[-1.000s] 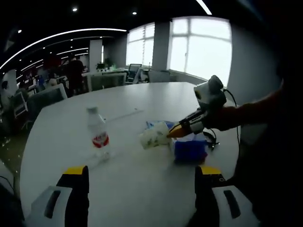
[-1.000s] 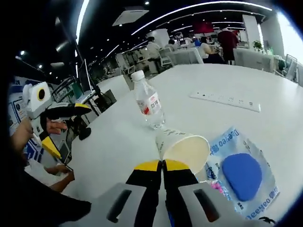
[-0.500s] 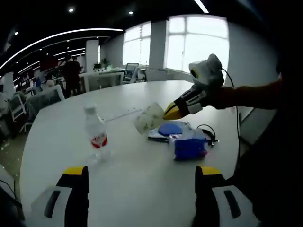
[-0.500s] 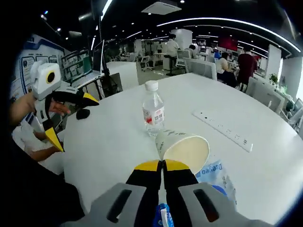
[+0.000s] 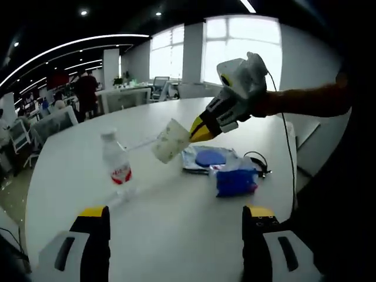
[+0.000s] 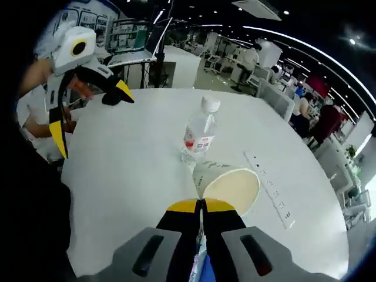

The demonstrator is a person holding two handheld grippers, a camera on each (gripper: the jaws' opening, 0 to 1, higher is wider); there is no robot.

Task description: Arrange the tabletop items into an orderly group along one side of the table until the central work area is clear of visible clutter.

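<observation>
Here, the right gripper (image 6: 201, 204) clamped a white paper cup (image 5: 169, 140) above the white round table (image 5: 176, 223); the left gripper (image 5: 175, 212) stood open.

My right gripper (image 6: 201, 205) has its yellow-tipped jaws pressed together on the rim of the paper cup (image 6: 228, 187), and in the left gripper view I see it raised above the table on an outstretched arm in an orange sleeve (image 5: 305, 101). My left gripper (image 5: 176, 217) is held low with its jaws set wide apart and nothing between them. In the right gripper view I see a bare hand (image 6: 79, 88) gripping its handle.
</observation>
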